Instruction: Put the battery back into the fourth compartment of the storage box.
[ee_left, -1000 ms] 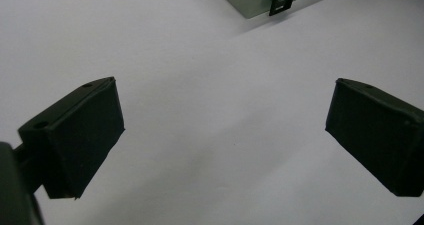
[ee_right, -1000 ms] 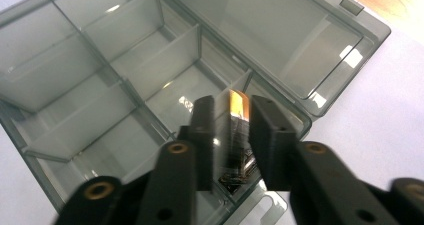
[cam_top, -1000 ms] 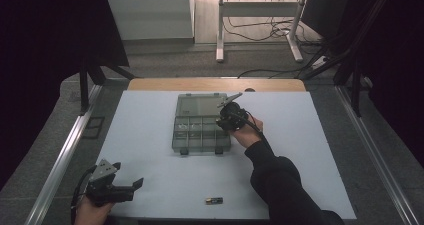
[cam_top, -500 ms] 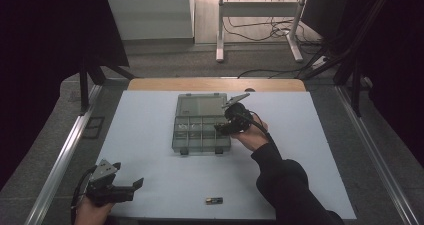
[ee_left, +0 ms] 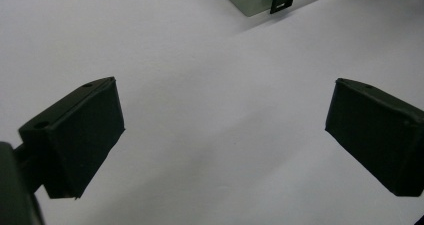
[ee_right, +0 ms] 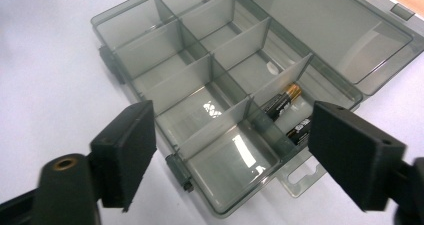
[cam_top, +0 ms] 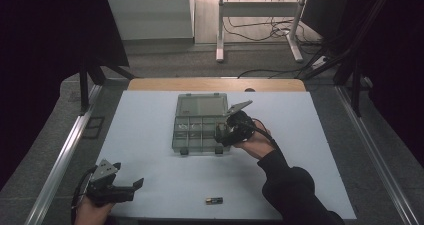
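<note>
A smoky clear compartment box [cam_top: 192, 135] lies mid-table with its lid [cam_top: 202, 105] laid open behind it. My right gripper [cam_top: 221, 136] hovers at the box's near right corner. In the right gripper view its jaws have just been opening and stand wide over the box [ee_right: 220, 45] with nothing between the pads [ee_right: 131, 145]. Two batteries [ee_right: 282, 101] lie in one right-hand compartment. A loose battery [cam_top: 214, 201] rests near the table's front edge. My left gripper [cam_top: 134, 186] is open at the front left, and in its own view [ee_left: 222, 120] it holds nothing above bare white surface.
The white table top [cam_top: 150, 130] has free room to the left and right of the box. A metal rail [cam_top: 65, 155] runs along the left side. A corner of the box with a black latch [ee_left: 281, 2] shows far ahead of the left gripper.
The right gripper has shifted a little toward the near right corner of the box and its jaws have opened. The left gripper has stayed put.
</note>
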Tool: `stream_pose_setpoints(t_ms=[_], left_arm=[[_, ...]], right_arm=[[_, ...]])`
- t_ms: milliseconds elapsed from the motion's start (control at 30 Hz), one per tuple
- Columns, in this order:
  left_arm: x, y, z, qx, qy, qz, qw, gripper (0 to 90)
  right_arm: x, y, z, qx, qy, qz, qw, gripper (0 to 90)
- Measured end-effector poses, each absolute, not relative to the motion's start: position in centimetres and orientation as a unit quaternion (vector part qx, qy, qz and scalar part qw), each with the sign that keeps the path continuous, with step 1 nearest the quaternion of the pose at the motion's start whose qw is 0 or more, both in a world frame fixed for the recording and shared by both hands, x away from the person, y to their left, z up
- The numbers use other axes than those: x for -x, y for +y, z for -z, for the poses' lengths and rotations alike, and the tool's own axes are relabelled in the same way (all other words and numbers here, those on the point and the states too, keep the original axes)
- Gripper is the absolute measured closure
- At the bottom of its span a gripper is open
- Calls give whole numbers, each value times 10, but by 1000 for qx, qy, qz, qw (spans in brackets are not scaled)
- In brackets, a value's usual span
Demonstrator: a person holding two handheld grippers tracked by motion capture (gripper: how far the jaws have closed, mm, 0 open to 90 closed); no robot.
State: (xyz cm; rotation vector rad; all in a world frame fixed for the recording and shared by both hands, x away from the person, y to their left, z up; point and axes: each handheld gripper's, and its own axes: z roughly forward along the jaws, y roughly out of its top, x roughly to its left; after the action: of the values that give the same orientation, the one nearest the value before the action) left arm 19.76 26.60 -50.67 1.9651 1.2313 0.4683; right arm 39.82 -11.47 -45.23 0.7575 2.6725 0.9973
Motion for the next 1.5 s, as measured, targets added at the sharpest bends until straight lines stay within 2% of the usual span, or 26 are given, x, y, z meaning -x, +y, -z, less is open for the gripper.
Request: stream_pose_setpoints(t_ms=[567, 1067, 1300, 1500], left_arm=[[-197, 266, 507, -769, 481, -183, 379, 29], [-198, 269, 507, -763, 486, -177, 387, 29], [-198, 270, 507, -762, 487, -175, 388, 29], [-198, 270, 507, -761, 488, -175, 389, 29]], right_arm=[[-368, -110, 458, -219, 920, -314, 85, 0], [-337, -116, 455, -204, 926, -305, 88, 0], [-320, -119, 459, -195, 935, -288, 67, 0], [-301, -119, 463, -178, 943, -276, 60, 96]])
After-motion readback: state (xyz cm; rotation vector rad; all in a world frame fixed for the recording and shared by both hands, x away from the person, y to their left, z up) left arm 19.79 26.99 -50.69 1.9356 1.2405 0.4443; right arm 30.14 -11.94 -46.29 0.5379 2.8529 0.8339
